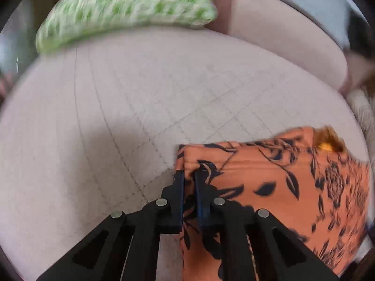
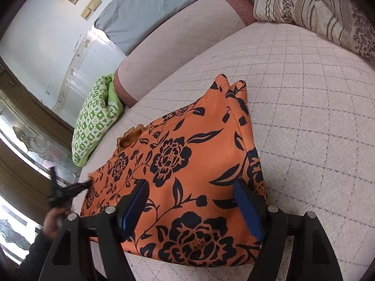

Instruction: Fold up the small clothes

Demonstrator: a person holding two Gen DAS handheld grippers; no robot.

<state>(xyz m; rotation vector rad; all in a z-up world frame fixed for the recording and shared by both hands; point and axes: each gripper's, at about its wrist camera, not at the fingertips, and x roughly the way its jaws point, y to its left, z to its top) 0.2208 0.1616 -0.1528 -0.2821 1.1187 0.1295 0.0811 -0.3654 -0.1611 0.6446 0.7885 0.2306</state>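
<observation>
Lying folded on the quilted bed (image 2: 304, 75), the orange floral garment (image 2: 187, 159) filled the middle of the right wrist view. The right hand-held gripper (image 2: 191, 208) hung over the garment's near edge with its fingers (image 2: 248, 208) spread wide, the cloth showing between them; whether the pads touched the fabric could not be told. In the left wrist view the garment (image 1: 281, 187) sat toward 4 o'clock, and the left hand-held gripper (image 1: 189, 182) had its fingers nearly pressed together, pinching the garment's folded corner at its left edge. The right wrist view also showed that gripper (image 2: 70, 190) at about 8 o'clock, blurred, at the garment's far-left edge. A green patterned pillow (image 1: 126, 9) lay toward 11 o'clock, smeared by motion blur. A striped pillow (image 2: 311, 9) rested at 1 o'clock, partly cut off by the frame. No containers showed.
</observation>
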